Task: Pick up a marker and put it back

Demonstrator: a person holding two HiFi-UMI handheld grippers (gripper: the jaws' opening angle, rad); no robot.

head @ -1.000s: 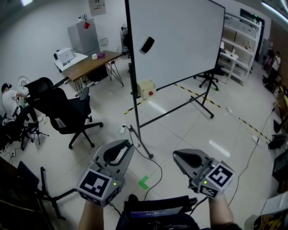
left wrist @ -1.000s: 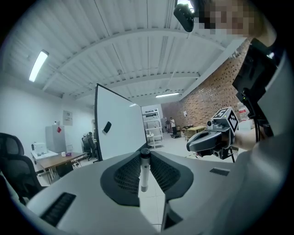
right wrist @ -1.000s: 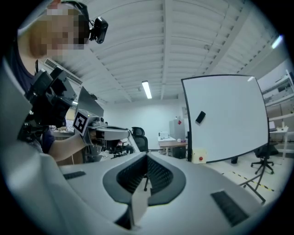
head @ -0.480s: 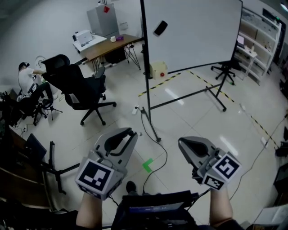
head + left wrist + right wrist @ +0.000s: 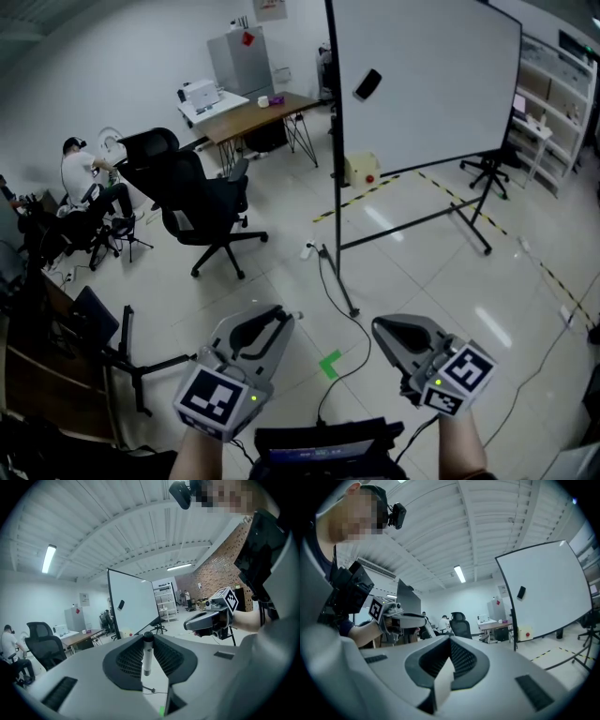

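A white marker (image 5: pixel 147 657) with a black cap stands upright between the ribbed pads of my left gripper (image 5: pixel 148 638), which is shut on it. In the head view the left gripper (image 5: pixel 270 319) is low at the left and the marker does not show. Beside it, my right gripper (image 5: pixel 382 328) has its jaws together with nothing between them, as the right gripper view (image 5: pixel 450 642) shows. A whiteboard (image 5: pixel 422 84) on a wheeled stand is ahead at the right, well beyond both grippers, with a black eraser (image 5: pixel 367 82) stuck to it.
A black office chair (image 5: pixel 202 202) and a wooden desk (image 5: pixel 258 112) stand ahead left. A person (image 5: pixel 80 173) sits at far left. Cables (image 5: pixel 330 281) and a green tape mark (image 5: pixel 329 365) lie on the tiled floor. Shelving (image 5: pixel 553 103) lines the right wall.
The head view has swung left: the whiteboard, chair and desk have slid to the right in the picture. Both grippers keep their places and the left one still holds the marker.
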